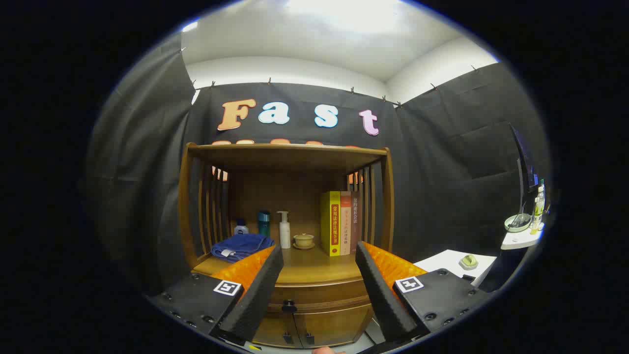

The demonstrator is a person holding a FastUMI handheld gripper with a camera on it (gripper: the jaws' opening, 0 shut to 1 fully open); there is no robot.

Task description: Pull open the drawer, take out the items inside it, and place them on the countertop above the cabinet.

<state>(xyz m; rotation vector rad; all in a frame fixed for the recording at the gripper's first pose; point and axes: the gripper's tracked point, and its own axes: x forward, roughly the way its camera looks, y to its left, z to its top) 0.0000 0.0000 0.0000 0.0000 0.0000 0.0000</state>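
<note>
A warm brown wooden cabinet [295,275] is glowing under the light, its closed drawer [314,297] wearing a small black knob [289,305]. A folded blue towel [241,247] is lying on the countertop [309,268] — beside it a white pump bottle [284,230], a teal flask [264,222] and books [340,222] showing yellow, red and brown spines.

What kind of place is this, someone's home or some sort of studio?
Probably a staged booth, not a home: black cloth walls surround a single wooden cabinet dressed with books, a folded blue towel and a pump bottle. The gripper has its fingers open before the closed drawer.
</note>
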